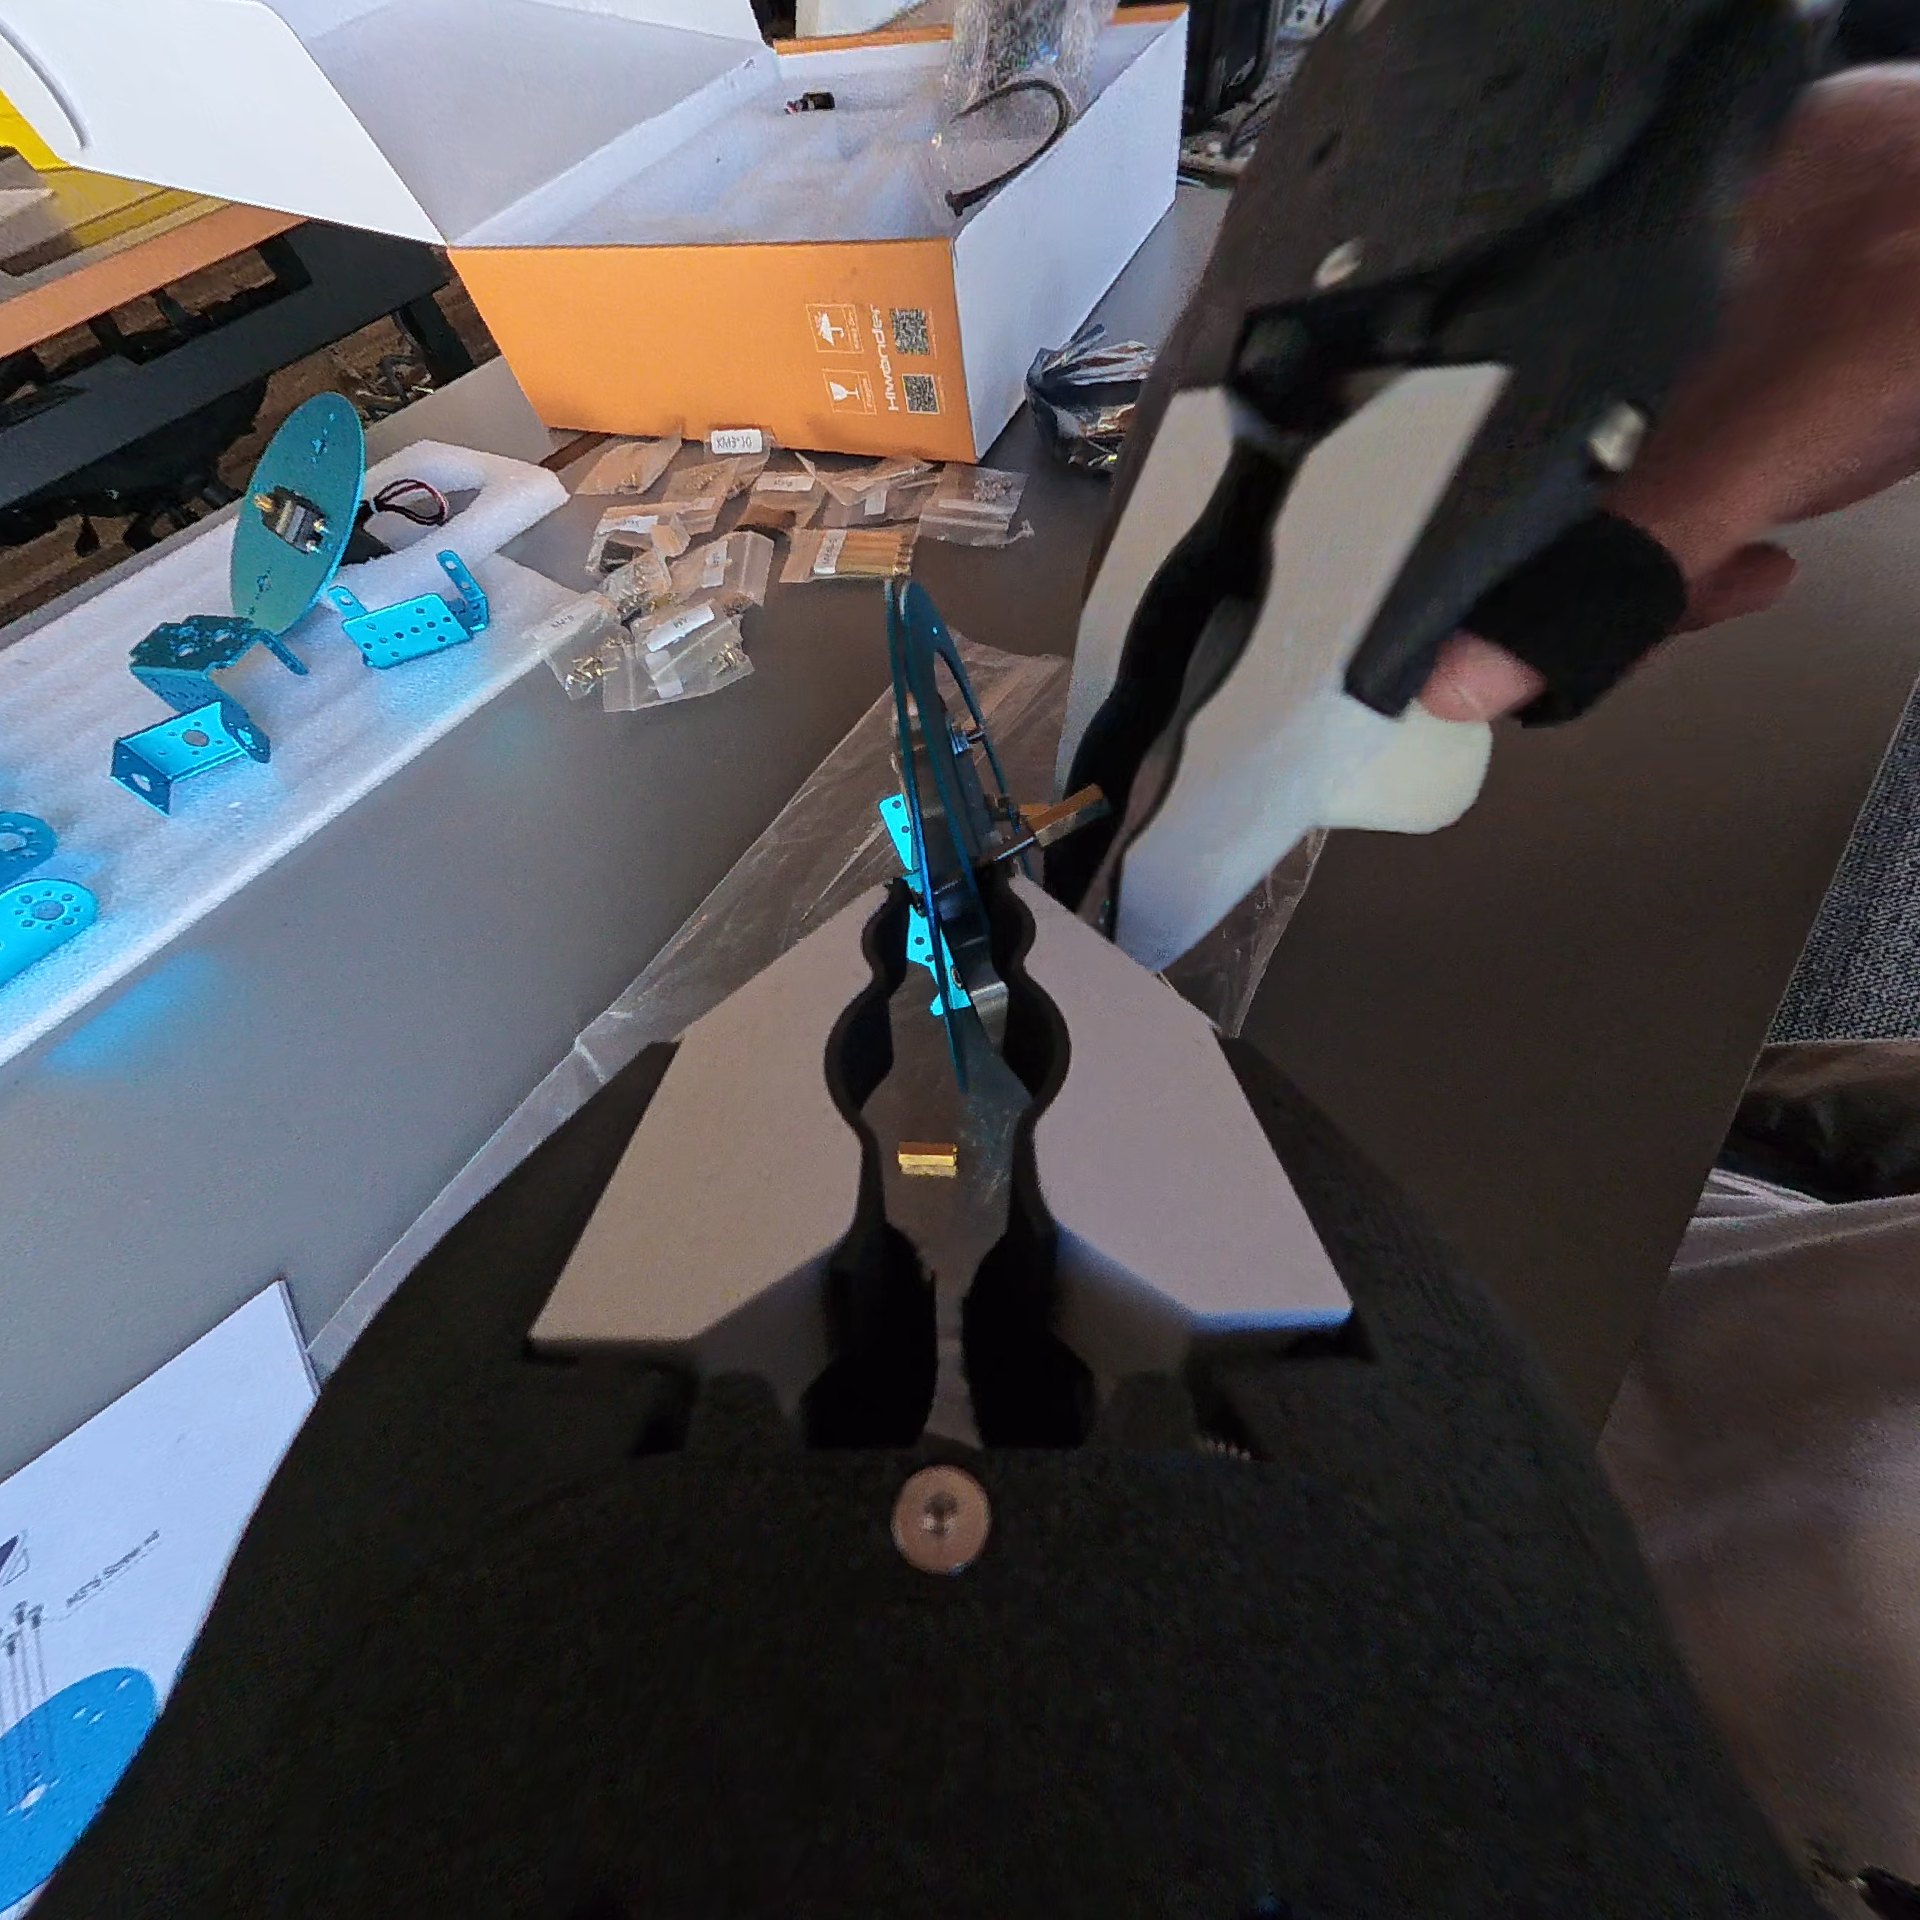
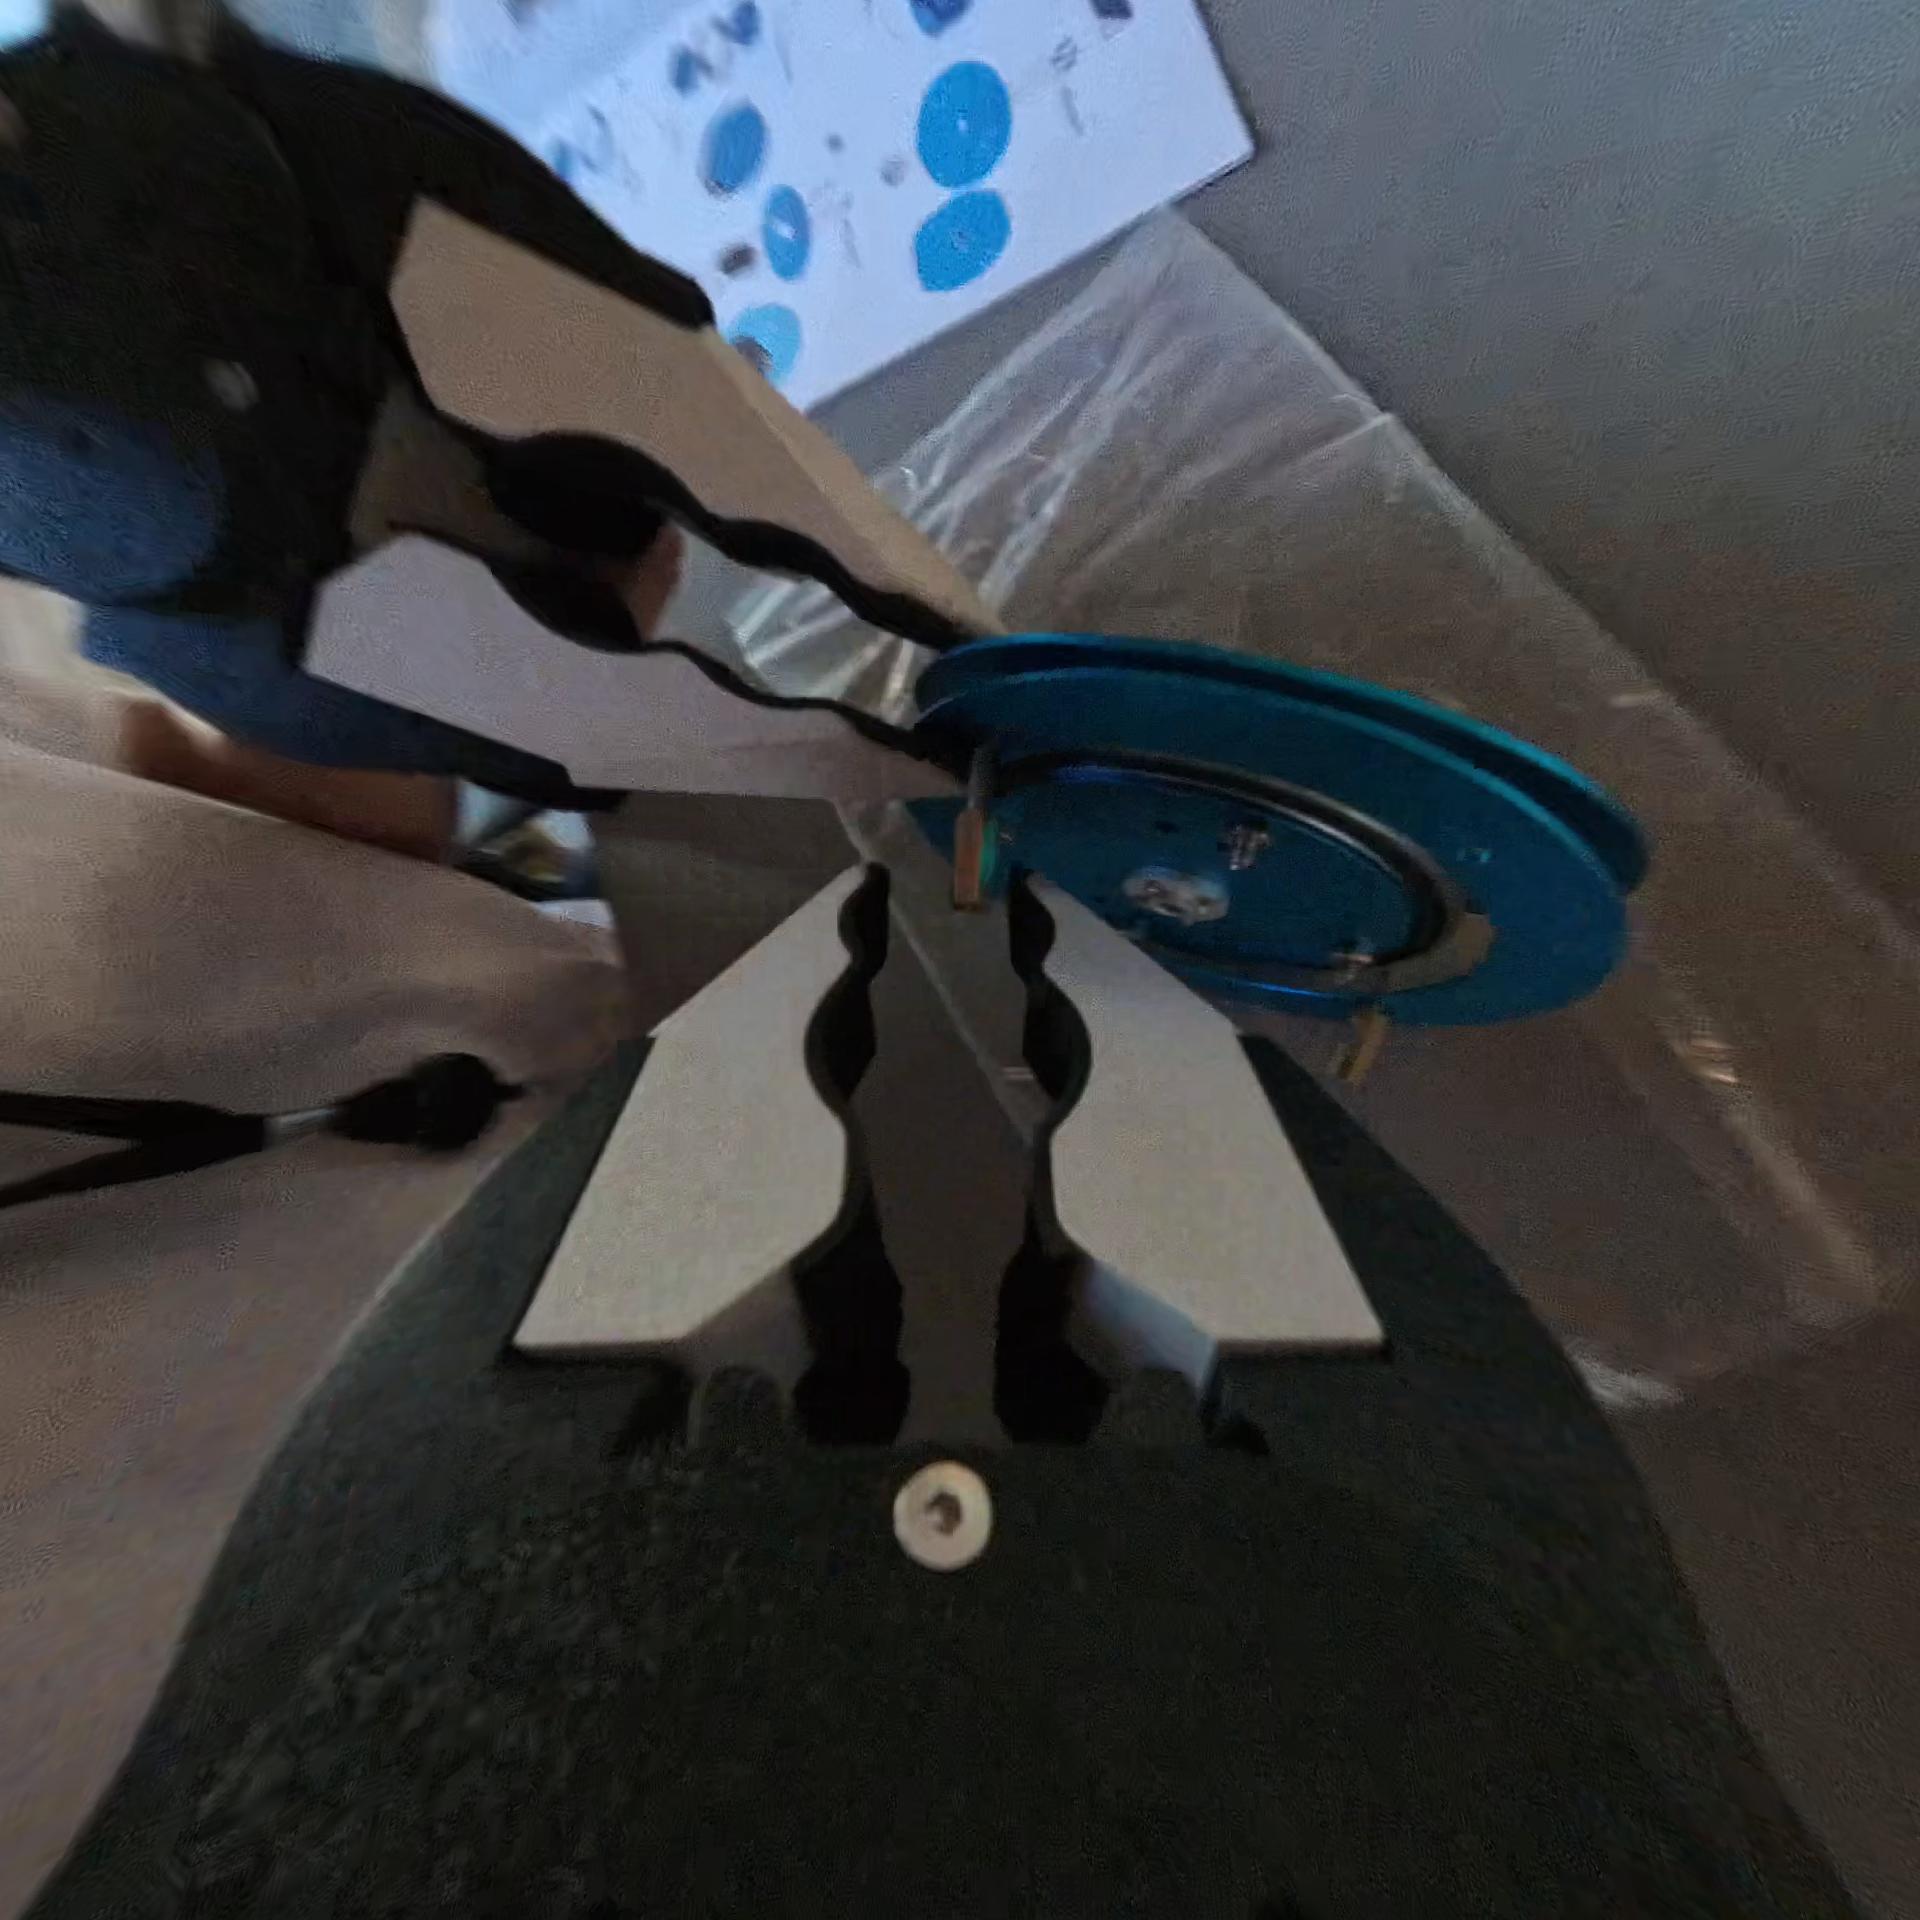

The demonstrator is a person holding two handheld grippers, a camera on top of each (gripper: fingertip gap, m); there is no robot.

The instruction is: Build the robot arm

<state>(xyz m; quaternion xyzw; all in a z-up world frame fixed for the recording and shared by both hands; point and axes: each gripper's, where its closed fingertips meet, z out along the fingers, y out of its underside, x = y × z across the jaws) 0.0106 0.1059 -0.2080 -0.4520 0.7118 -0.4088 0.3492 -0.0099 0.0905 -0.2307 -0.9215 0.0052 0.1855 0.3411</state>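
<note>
Two grippers meet at one blue disc assembly [image 2: 1299,831] held above a clear plastic bag [image 2: 1195,436] on the grey table [image 1: 364,1039]. The assembly is two round blue metal plates stacked with a gap, joined by brass standoffs, a dark ring on the lower face.

The left gripper [image 1: 951,940] pinches the assembly's edge between its fingers. The right gripper [image 2: 951,894] has its fingers slightly spread around a brass standoff [image 2: 971,852]; contact is unclear.

Farther off on white foam [image 1: 260,748] lie one more blue disc [image 1: 296,514] and three blue brackets. Many small hardware bags [image 1: 727,561] sit before one orange-and-white box [image 1: 748,332]. One printed sheet [image 2: 935,177] lies nearby.
</note>
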